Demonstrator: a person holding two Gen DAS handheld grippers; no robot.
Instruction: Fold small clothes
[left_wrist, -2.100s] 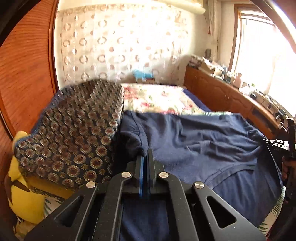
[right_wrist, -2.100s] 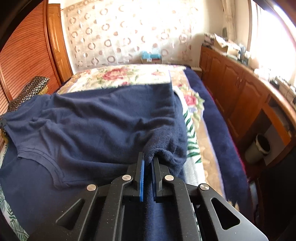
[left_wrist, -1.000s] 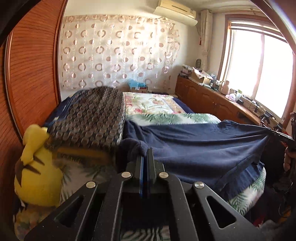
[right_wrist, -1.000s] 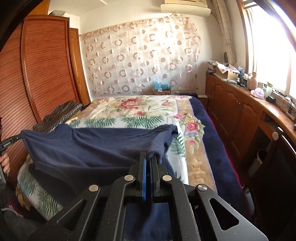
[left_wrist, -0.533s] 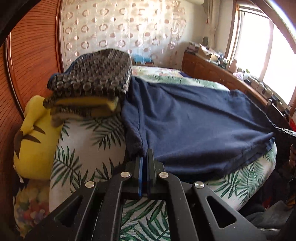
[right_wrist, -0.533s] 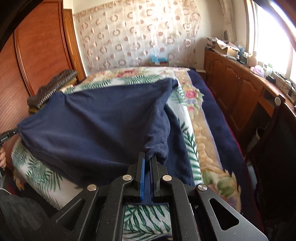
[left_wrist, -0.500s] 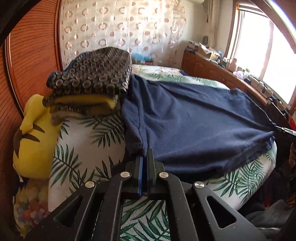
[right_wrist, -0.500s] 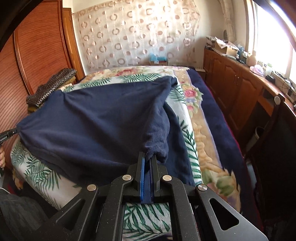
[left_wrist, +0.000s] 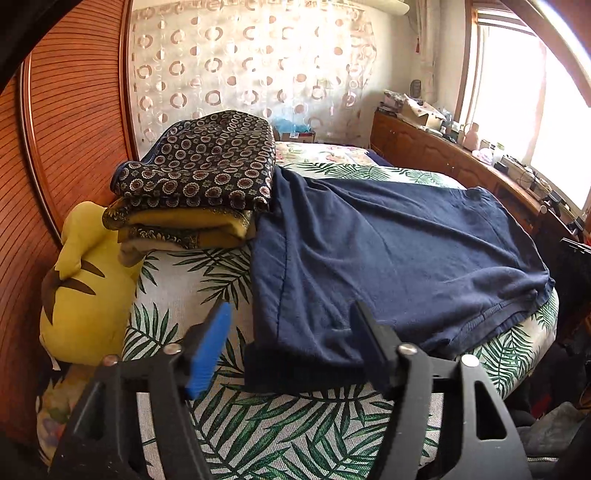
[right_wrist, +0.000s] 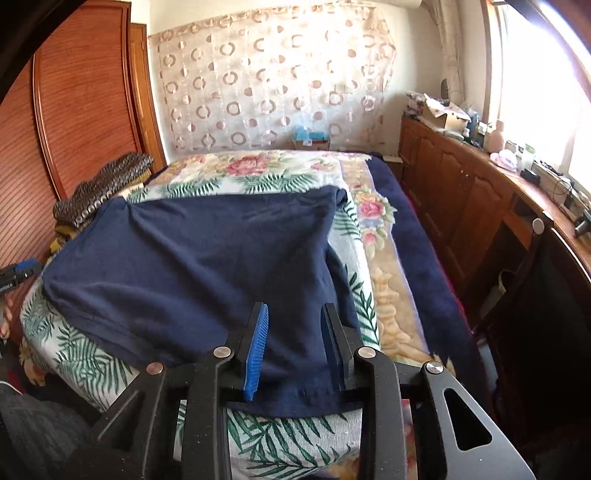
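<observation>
A navy blue garment lies spread flat across the foot of the bed. My left gripper hovers over its near left corner, jaws opening wide; the cloth lies loose between the blue-padded fingers, not pinched. My right gripper stands over the garment's near right corner, jaws opening, with the cloth's hem lying slack between the pads. At the far left of the right wrist view the tip of the left gripper shows with a hand below it.
A stack of folded patterned clothes sits at the garment's left edge, with a yellow plush toy beside it. The leaf-print bedspread covers the bed. A wooden wardrobe stands left; a cluttered wooden cabinet runs along the right under the window.
Both grippers lowered the stretched garment onto the bed, then their jaws parted and let go of its corners. The cloth now rests flat.
</observation>
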